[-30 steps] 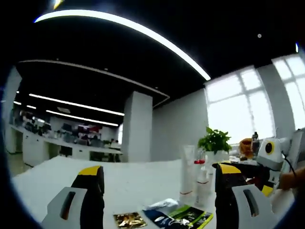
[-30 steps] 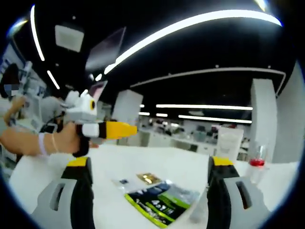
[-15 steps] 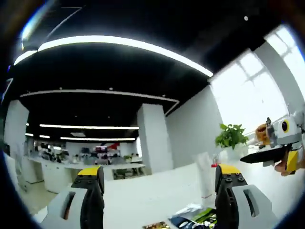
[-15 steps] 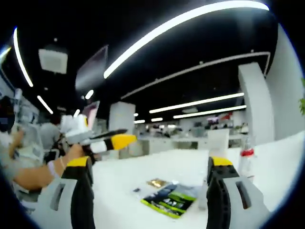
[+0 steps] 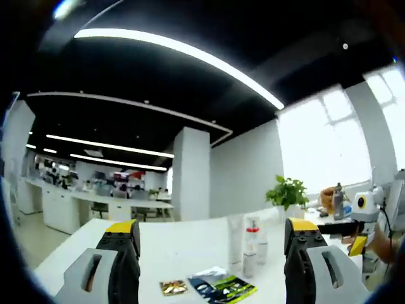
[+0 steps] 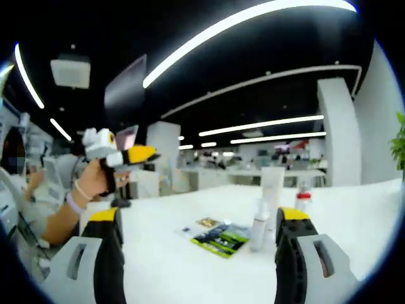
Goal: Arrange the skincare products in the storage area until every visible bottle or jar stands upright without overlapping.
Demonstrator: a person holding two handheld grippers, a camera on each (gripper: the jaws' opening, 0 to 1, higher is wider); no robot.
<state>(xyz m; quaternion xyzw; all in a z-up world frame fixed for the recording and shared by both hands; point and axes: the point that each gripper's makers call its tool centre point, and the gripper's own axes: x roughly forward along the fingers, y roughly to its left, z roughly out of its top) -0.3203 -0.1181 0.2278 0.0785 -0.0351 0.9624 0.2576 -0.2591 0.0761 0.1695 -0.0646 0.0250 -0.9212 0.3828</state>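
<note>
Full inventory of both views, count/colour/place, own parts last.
White table: 1, under everything.
Tall white tube: 1, upright, table centre.
Clear bottle with red cap: 1, upright beside the tube.
Small white pump bottle: 1, upright, nearer.
Dark green-and-black sachet: 1, flat.
Small gold sachet: 1, flat beside it.
Green potted plant: 1, table's far end.
Left claw: yellow-tipped, open, empty.
Right claw: same, open, empty.

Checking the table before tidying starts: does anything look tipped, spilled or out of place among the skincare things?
Nothing looks tipped or spilled. The white tube, the red-capped bottle and the small white bottle stand upright in a cluster. The green packet and gold sachet lie flat beside them, loose on the white table.
</note>
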